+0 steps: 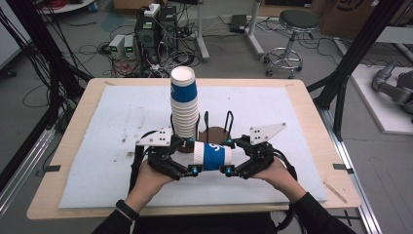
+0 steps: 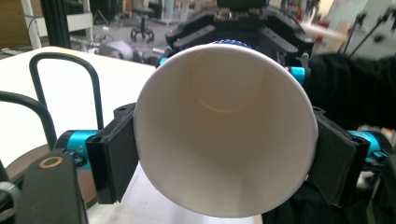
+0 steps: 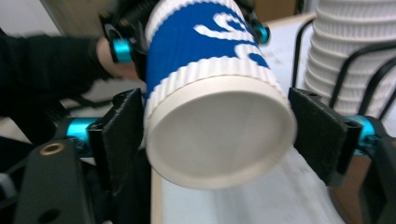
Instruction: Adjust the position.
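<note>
A blue-and-white ribbed paper cup (image 1: pixel 212 156) lies level in the air between my two grippers, a little above the white mat. My left gripper (image 1: pixel 193 156) is shut on its mouth end; in the left gripper view both pads (image 2: pixel 116 154) press the rim of the cup (image 2: pixel 224 130), whose inside is empty. My right gripper (image 1: pixel 229 157) stands open around the base. In the right gripper view the cup's bottom (image 3: pixel 219 135) sits between the pads (image 3: pixel 322 140), loose on the right side. A tall stack of like cups (image 1: pixel 184 105) stands just behind.
The stack stands in a black wire holder (image 1: pixel 216 132) with a brown round base, right behind my grippers. A white mat (image 1: pixel 122 122) covers most of the wooden table (image 1: pixel 73 126). On the floor beyond are a stool (image 1: pixel 292 29) and electronics (image 1: pixel 146 34).
</note>
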Motion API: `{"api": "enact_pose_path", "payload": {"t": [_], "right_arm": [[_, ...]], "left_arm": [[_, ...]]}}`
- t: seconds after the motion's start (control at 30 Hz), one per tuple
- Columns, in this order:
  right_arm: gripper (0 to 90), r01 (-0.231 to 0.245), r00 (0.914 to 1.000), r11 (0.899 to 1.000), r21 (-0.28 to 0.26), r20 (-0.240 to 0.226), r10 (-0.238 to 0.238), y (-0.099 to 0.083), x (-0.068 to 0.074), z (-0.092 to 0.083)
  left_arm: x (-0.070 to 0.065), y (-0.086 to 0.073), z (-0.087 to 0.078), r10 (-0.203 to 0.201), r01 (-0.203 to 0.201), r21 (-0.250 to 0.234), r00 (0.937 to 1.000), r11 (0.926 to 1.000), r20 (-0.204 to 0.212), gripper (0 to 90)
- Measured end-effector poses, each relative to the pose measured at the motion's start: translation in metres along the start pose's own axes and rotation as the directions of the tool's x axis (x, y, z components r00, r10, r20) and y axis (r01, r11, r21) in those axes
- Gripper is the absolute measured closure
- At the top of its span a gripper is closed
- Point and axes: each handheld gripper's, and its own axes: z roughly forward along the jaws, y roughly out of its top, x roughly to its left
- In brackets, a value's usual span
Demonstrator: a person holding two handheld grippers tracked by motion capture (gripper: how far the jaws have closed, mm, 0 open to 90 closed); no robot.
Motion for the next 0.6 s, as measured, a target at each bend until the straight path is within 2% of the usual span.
{"api": "enact_pose_path", "payload": {"t": [0.1, 0.17, 0.27, 0.3, 0.33, 0.37, 0.4, 0.47, 0.5, 0.53, 0.57, 0.6], "right_arm": [[20.9, 0.043, 0.9987, 0.998, 0.047, 0.026, -0.044, 0.004, 0.003, -0.001], [20.3, 0.073, 0.9967, 0.992, 0.104, 0.026, -0.076, 0.008, 0.006, 0.000], [20.3, 0.123, 0.9907, 0.974, 0.193, 0.034, -0.132, 0.008, 0.011, 0.006], [20.4, 0.138, 0.9877, 0.959, 0.246, 0.039, -0.152, 0.006, 0.012, 0.013], [20.4, 0.138, 0.9877, 0.959, 0.246, 0.039, -0.152, 0.006, 0.012, 0.013], [21.2, 0.151, 0.9847, 0.950, 0.272, 0.042, -0.169, 0.004, 0.013, 0.017], [27.3, 0.163, 0.9819, 0.944, 0.288, 0.047, -0.184, 0.003, 0.014, 0.020], [28.7, 0.179, 0.9776, 0.939, 0.295, 0.054, -0.204, 0.002, 0.014, 0.022], [29.0, 0.178, 0.9784, 0.941, 0.288, 0.050, -0.201, 0.001, 0.013, 0.021], [29.2, 0.168, 0.9819, 0.952, 0.255, 0.043, -0.185, -0.001, 0.011, 0.020], [29.1, 0.164, 0.9833, 0.956, 0.242, 0.038, -0.178, -0.002, 0.010, 0.019], [29.1, 0.164, 0.9833, 0.956, 0.242, 0.038, -0.178, -0.002, 0.010, 0.019]], "left_arm": [[-0.001, 0.005, 0.002, 0.036, -0.034, 0.096, 0.9992, 0.9948, -0.019, 20.7], [-0.004, 0.008, 0.005, 0.073, -0.068, 0.165, 0.9970, 0.9839, -0.027, 20.7], [-0.007, 0.010, 0.010, 0.104, -0.095, 0.219, 0.9942, 0.9710, -0.027, 20.7], [-0.008, 0.011, 0.011, 0.122, -0.111, 0.243, 0.9921, 0.9638, -0.030, 20.7], [-0.009, 0.012, 0.013, 0.133, -0.121, 0.262, 0.9906, 0.9575, -0.030, 20.7], [-0.010, 0.012, 0.014, 0.136, -0.125, 0.272, 0.9904, 0.9543, -0.025, 20.7], [-0.011, 0.012, 0.015, 0.138, -0.127, 0.278, 0.9903, 0.9521, -0.018, 20.7], [-0.011, 0.013, 0.015, 0.144, -0.132, 0.272, 0.9892, 0.9532, -0.024, 20.5], [-0.011, 0.013, 0.015, 0.136, -0.125, 0.256, 0.9904, 0.9586, -0.026, 20.2], [-0.011, 0.013, 0.014, 0.125, -0.115, 0.235, 0.9917, 0.9652, -0.028, 18.9], [-0.011, 0.012, 0.013, 0.108, -0.099, 0.203, 0.9936, 0.9740, -0.033, 18.1], [-0.010, 0.011, 0.013, 0.100, -0.092, 0.180, 0.9944, 0.9793, -0.034, 18.1]]}}
